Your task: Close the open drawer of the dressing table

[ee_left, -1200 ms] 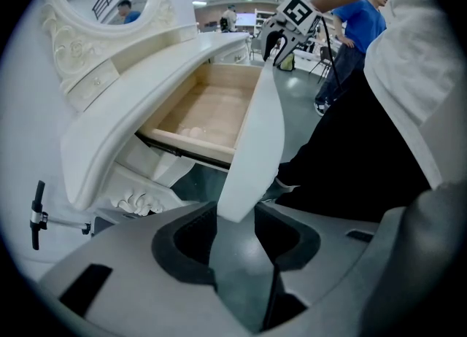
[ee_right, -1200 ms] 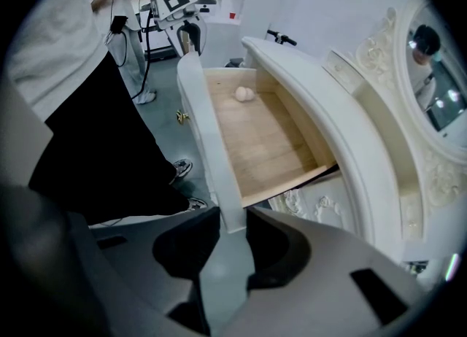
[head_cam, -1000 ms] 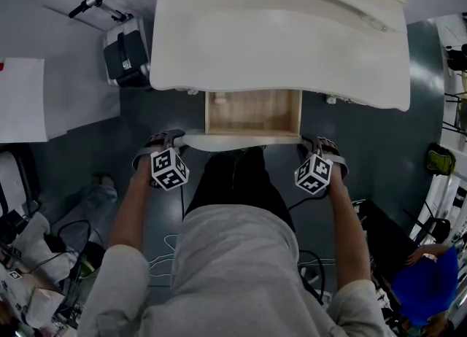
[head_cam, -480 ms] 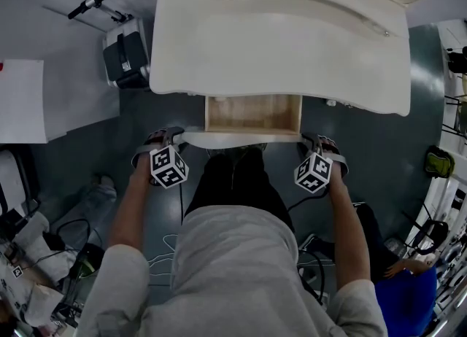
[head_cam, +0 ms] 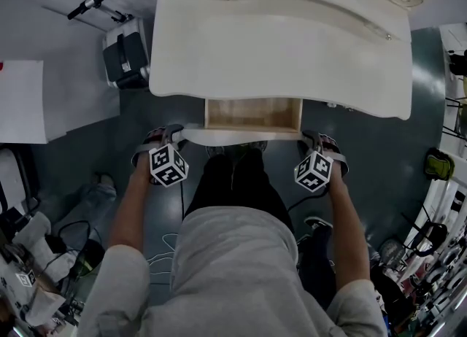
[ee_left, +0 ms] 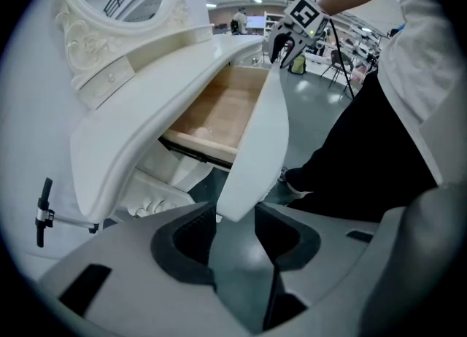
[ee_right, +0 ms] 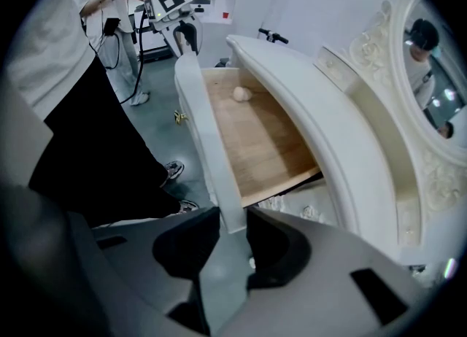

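Note:
The white dressing table [head_cam: 277, 44] has its wooden drawer [head_cam: 253, 113] partly out beneath the top. The curved white drawer front [head_cam: 241, 137] spans between my two grippers. My left gripper [head_cam: 169, 137] is shut on the front's left end, which sits between its pads in the left gripper view [ee_left: 235, 220]. At the other end my right gripper [head_cam: 315, 138] is shut on the drawer front [ee_right: 208, 138], the panel's tip wedged between the pads [ee_right: 232, 227]. A small pale round thing [ee_right: 241, 93] lies inside the drawer.
The person's dark legs [head_cam: 233, 182] stand right in front of the drawer. A black and grey case [head_cam: 125, 55] sits on the floor left of the table, next to a white board [head_cam: 22, 100]. Cables and gear crowd the lower left and right edges.
The drawer has slid inward under the table top; less of its wooden bottom shows. Both grippers have moved with the front toward the table.

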